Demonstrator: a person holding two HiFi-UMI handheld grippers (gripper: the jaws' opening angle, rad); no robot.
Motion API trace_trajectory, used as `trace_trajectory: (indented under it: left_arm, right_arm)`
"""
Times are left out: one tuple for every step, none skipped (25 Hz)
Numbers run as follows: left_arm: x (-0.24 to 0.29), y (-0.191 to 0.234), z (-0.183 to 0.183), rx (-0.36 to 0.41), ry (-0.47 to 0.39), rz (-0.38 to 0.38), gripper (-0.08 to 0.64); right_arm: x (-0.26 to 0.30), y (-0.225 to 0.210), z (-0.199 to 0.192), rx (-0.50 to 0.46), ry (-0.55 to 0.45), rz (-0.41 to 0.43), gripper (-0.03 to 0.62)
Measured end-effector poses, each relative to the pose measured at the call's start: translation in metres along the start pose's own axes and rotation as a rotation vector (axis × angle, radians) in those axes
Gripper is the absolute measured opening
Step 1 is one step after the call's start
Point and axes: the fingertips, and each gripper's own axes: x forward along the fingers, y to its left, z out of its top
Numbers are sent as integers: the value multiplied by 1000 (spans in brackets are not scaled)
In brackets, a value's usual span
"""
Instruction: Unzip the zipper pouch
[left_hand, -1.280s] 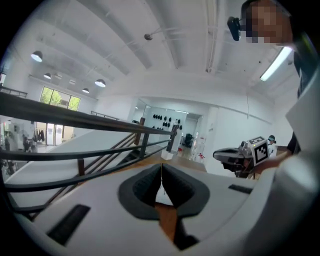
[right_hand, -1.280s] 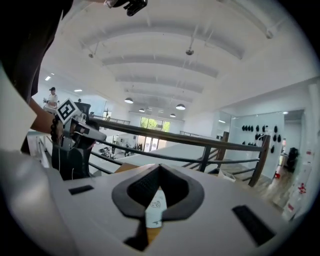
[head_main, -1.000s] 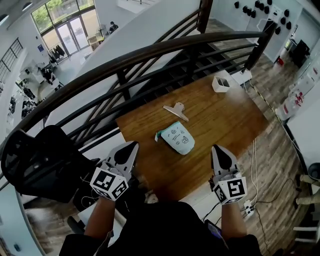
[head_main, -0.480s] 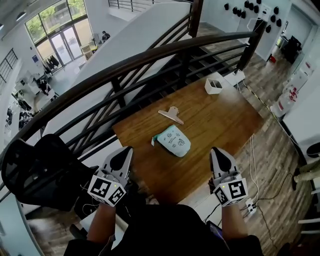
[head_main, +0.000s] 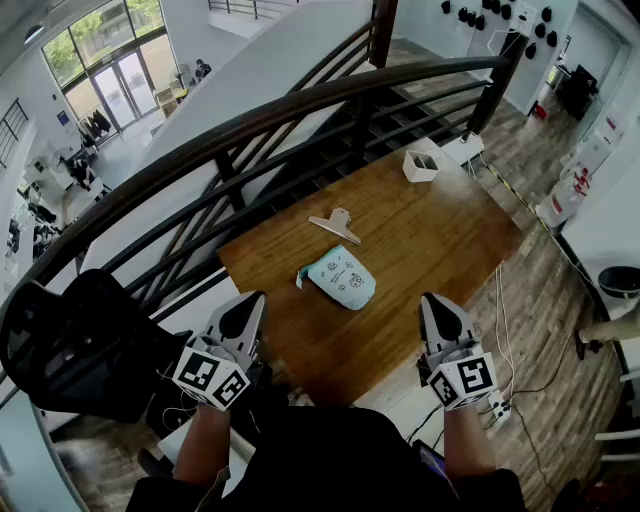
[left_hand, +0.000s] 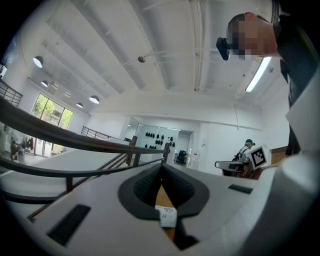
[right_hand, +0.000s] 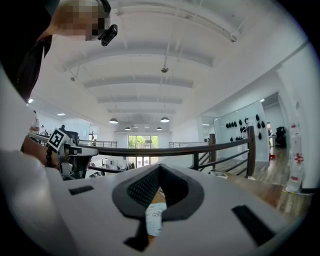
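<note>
Head view looked down over a dark curved railing (head_main: 300, 110) onto a wooden worktop (head_main: 440, 250). The zipper pouch (head_main: 340, 277), pale teal with small printed figures, lay flat on that worktop, nearer its left end. It was zipped up as far as could be told, with a short tab sticking out at its left end. The railing ran past on the far side of the pouch. A black chair (head_main: 80, 340) stood well to the pouch's left, off the worktop.

The left gripper (head_main: 250, 300) hung on the near side of the pouch and to its left, just off the worktop's near edge and apart from the pouch. The right gripper (head_main: 432, 300) hung on the near side and to the pouch's right, also clear of it. Each gripper view showed its own jaws pressed together at the tips, with nothing caught between them.

A beige clip (head_main: 335, 226) lay just beyond the pouch, not touching it. A small white box (head_main: 420, 165) sat well beyond the pouch and to its right, near the worktop's far corner.
</note>
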Motion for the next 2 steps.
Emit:
trace_trajectory:
  left_arm:
    - [1, -1, 0, -2, 2, -2, 14]
    - [2, -1, -1, -4, 4, -4, 14]
  right_arm:
    - [0, -1, 0, 1, 1, -1, -8]
    - [1, -2, -1, 1, 2, -1, -8]
